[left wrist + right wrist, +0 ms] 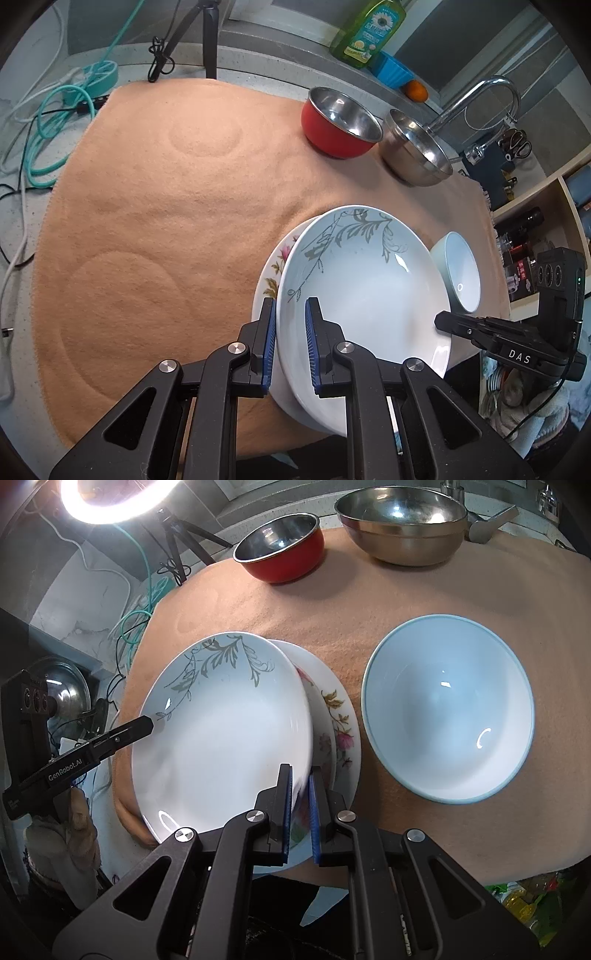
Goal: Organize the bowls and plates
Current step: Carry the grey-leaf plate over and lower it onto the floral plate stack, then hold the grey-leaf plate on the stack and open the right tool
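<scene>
1. The left gripper (290, 347) is nearest its camera, its blue ribbed pads closed on the rim of a glossy white plate with a grey leaf pattern (364, 280); the right gripper (300, 808) clamps the opposite rim.
2. That plate is tilted, its far edge over a white plate with pink flowers (341, 734) lying on the peach felt cloth (166, 206) that covers the desk (258, 77).
3. Just beside the plates stands a round pale blue bowl (448, 716), smooth and shiny.
4. Further back stand a red bowl with a steel inside (340, 127) and a bare steel bowl (415, 153), close together.
5. Round dents mark the cloth (118, 295).
6. Only the left view shows the green soap bottle (369, 33), the faucet (480, 99) and an orange (417, 90).
7. Only the right view shows the lit ring light (122, 502).
</scene>
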Demonstrator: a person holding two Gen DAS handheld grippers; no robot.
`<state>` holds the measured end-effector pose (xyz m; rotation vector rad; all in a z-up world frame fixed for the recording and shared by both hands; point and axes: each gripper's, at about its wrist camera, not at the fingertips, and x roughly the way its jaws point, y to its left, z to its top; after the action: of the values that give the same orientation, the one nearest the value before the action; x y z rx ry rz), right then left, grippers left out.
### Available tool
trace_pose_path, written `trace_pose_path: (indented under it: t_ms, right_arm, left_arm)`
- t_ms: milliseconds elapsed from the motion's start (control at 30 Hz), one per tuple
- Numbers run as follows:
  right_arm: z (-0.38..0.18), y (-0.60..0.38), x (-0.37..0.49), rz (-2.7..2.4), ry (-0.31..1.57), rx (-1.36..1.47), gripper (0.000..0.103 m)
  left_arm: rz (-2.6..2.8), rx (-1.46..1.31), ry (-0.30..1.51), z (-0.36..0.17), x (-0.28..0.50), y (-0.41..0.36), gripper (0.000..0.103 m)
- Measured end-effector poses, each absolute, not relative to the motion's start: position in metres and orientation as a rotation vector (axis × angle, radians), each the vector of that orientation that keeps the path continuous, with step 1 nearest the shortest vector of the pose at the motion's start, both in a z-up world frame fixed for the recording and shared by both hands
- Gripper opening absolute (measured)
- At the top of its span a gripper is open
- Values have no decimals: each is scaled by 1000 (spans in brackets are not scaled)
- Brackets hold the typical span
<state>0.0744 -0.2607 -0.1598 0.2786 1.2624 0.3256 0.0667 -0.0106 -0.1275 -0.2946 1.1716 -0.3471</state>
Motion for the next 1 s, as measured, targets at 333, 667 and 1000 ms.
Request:
trace_pose_path:
  t_ms: [333, 667, 1000]
  right_arm:
    - [-161, -259, 76, 318, 1273, 267, 9]
    - [-162, -259, 75, 313, 1276, 241, 9]
    - [-161, -255, 73, 309, 1271, 200, 9]
  left_arm:
    - [-348, -280, 1185, -131, 69, -16, 14]
    - [-351, -269, 1199, -135, 71, -19, 14]
    - [-347, -260, 1200, -135, 71, -20, 14]
